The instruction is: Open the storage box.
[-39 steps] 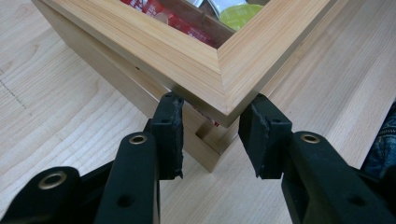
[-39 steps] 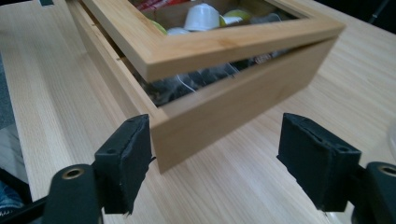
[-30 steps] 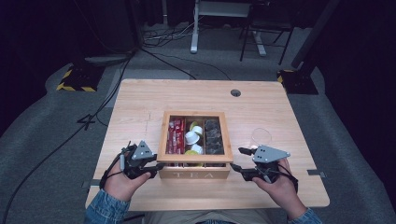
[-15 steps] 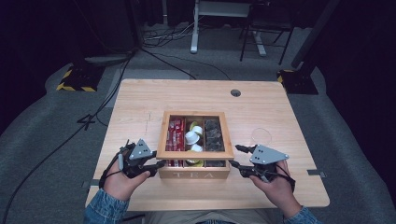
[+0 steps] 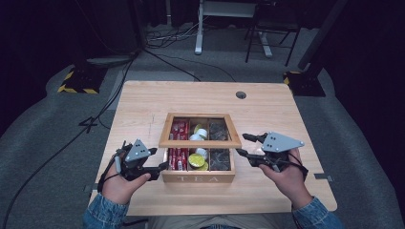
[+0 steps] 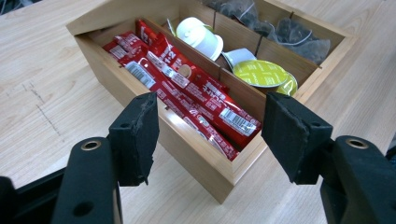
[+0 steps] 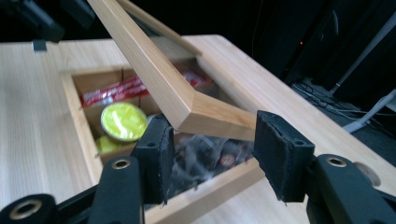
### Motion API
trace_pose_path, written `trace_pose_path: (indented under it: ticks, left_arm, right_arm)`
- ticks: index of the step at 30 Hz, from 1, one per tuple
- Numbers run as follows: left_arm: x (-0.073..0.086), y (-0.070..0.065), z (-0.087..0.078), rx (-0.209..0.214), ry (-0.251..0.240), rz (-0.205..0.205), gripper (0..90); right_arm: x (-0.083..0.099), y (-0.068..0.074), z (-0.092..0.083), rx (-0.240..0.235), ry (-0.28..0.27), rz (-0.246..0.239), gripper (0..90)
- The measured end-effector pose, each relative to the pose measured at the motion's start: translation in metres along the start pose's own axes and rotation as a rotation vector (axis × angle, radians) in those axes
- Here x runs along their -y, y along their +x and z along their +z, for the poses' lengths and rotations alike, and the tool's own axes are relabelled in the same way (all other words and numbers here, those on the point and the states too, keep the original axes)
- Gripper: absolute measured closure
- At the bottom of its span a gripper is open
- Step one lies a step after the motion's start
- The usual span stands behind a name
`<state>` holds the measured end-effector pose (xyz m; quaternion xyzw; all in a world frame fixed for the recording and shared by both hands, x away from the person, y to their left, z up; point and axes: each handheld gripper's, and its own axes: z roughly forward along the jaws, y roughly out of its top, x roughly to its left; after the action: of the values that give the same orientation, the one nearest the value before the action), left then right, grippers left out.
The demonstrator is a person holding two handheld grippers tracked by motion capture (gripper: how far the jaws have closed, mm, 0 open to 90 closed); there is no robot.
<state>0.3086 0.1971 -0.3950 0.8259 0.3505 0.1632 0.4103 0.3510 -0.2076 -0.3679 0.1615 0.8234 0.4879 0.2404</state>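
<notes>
1. Clearly, the tea box (image 5: 198,164) is sitting on the surface (image 5: 143,102) between the two tools, its lid (image 5: 200,143) standing partly raised and sloping up toward the person.
2. Left tool (image 5: 155,160) is lying just beside the box's near left corner, jaws gaping and holding nothing; right tool (image 5: 243,144) is sitting by the lid's right edge, jaws likewise apart and empty.
3. Right tool looks nearer the lid, so it is probably the one lining up for it.
4. Right gripper view is showing the lid's corner (image 7: 196,109) hanging between its jaws, apparently untouched.
5. Left gripper view is showing red sachets (image 6: 187,88), a yellow pod (image 6: 260,73) and dark bags (image 6: 285,32) in separate compartments.
</notes>
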Motion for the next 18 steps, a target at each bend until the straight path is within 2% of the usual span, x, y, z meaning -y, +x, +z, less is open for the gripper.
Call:
trace_pose_path:
  ticks: [8,14,18]
  left_arm:
    - [0.000,-0.001,-0.008,-0.008,-0.038,-0.005,36.0]
    - [0.006,0.002,-0.011,-0.040,-0.028,0.001,34.9]
    - [0.010,0.003,-0.013,-0.042,-0.028,-0.004,34.8]
  right_arm:
    - [-0.020,-0.019,0.000,0.002,-0.021,0.009,49.2]
    - [-0.035,-0.037,0.003,0.001,-0.035,0.033,50.2]
    - [-0.042,-0.047,0.005,0.002,-0.046,0.037,51.3]
